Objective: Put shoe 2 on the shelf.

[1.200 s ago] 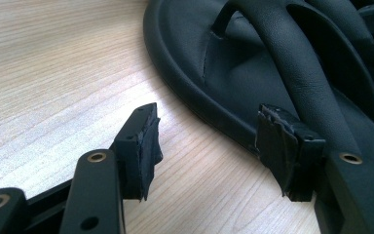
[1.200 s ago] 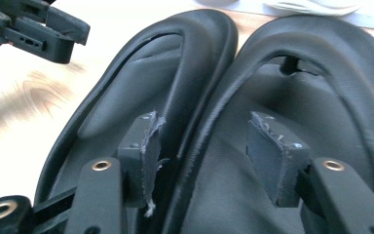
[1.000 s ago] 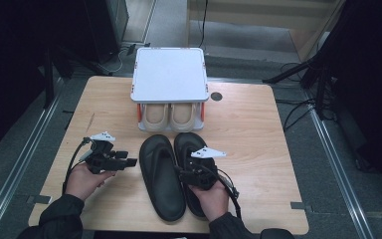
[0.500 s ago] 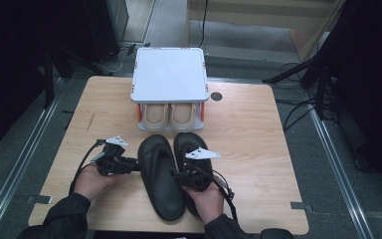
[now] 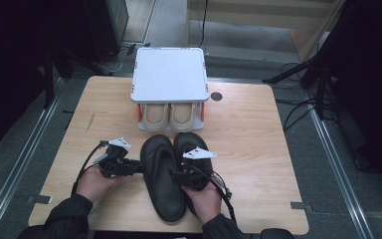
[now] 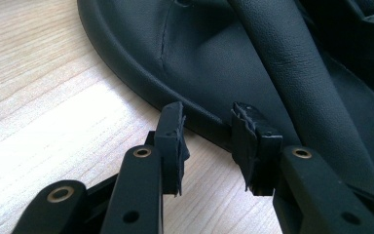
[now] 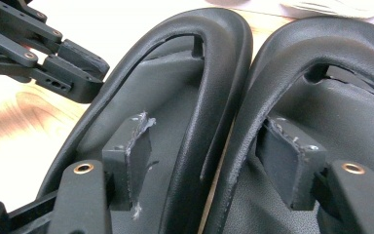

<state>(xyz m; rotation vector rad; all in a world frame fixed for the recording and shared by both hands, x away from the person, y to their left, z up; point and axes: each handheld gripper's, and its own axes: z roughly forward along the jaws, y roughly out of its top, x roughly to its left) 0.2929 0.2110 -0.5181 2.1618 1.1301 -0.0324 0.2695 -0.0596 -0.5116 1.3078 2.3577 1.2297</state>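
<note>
Your left gripper (image 5: 138, 165) has slid in from nine o'clock to the outer rim of the left sandal (image 5: 161, 181), its fingers (image 6: 171, 141) just narrowing around that edge, not yet pinching. Your right gripper (image 5: 175, 175) has spread wide, one finger (image 7: 129, 156) inside each sandal. Both sandals lie side by side on the tabletop (image 5: 258, 149), six o'clock of the shoe rack (image 5: 169, 74). A lift looks close.
</note>
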